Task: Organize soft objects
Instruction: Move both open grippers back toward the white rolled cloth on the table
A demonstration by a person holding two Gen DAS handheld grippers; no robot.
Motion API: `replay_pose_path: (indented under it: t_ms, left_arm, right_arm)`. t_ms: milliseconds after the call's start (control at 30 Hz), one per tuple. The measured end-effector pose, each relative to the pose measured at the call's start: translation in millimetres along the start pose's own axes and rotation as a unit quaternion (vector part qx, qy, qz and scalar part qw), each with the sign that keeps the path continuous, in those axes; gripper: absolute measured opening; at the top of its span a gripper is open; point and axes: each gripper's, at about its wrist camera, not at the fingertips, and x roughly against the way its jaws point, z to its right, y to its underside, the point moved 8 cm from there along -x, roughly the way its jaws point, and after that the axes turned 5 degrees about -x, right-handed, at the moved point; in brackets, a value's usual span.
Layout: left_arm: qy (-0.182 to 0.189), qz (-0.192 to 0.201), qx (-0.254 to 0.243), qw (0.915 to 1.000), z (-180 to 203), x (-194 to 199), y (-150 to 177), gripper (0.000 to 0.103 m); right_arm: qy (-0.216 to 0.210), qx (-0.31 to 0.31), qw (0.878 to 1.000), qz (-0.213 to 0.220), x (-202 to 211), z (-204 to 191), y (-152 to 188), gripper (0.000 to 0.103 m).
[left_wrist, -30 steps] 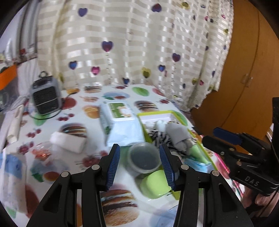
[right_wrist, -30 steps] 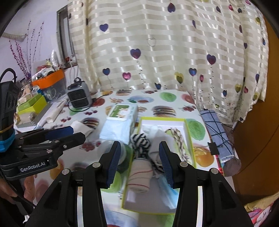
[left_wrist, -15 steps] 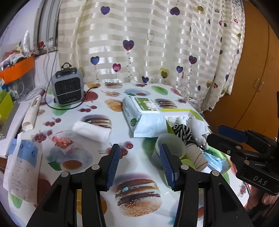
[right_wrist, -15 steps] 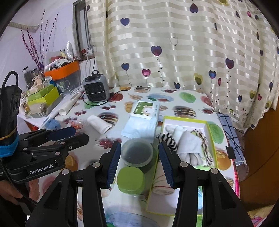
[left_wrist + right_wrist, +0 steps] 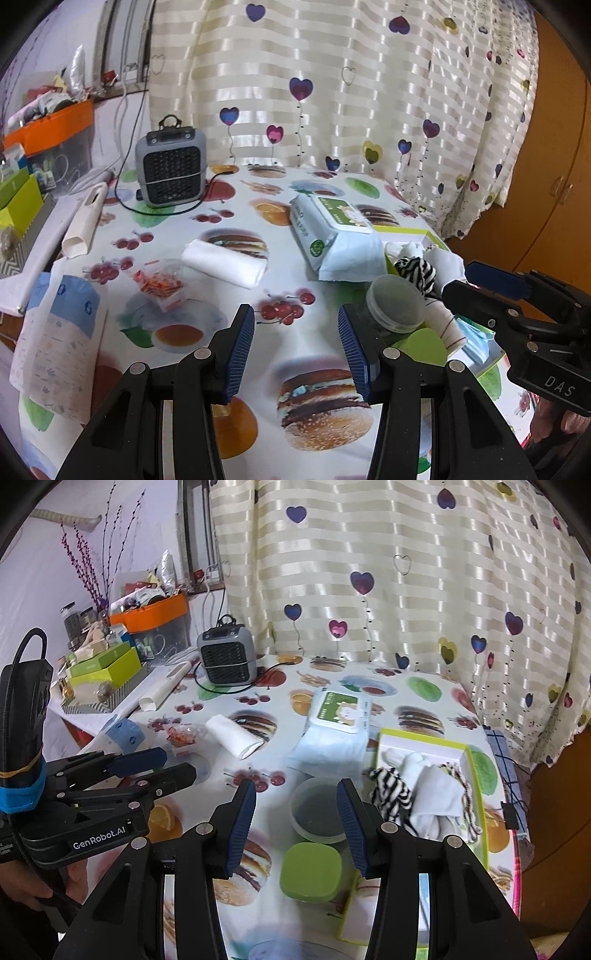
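A rolled white cloth lies loose on the fruit-print tablecloth, also in the right wrist view. A green-rimmed tray at the right holds a zebra-striped sock, white cloths and a braided rope. My left gripper is open and empty above the table, well short of the white roll. My right gripper is open and empty, above a clear round tub. Each gripper shows in the other's view: the right, the left.
A wet-wipes pack lies mid-table. A green lidded container sits beside the tub. A grey heater with cord stands at the back. A snack bag, paper bag and white tube lie left. Curtain behind, wooden wardrobe right.
Both grippers have pulled back and swung left, away from the tray. The white roll and the table's left side have come further into view. Both stay open.
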Motion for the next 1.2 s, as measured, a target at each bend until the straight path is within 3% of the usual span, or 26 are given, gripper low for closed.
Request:
replay_pose_path:
  t_ms: [600,1200]
  left_arm:
    - [-0.043,-0.012,0.059,0.9972,-83.2,-10.8,16.8,0.046]
    - [-0.051,-0.022,0.07,0.996,-108.4,-27.5,14.3,0.046]
  right_arm:
    - [-0.036,0.05,0.997,-0.046,-58.6,-50.2,-6.4,0.047]
    - [-0.038,0.073,0.994,-0.069,-93.9,-72.0,-13.1,0.047]
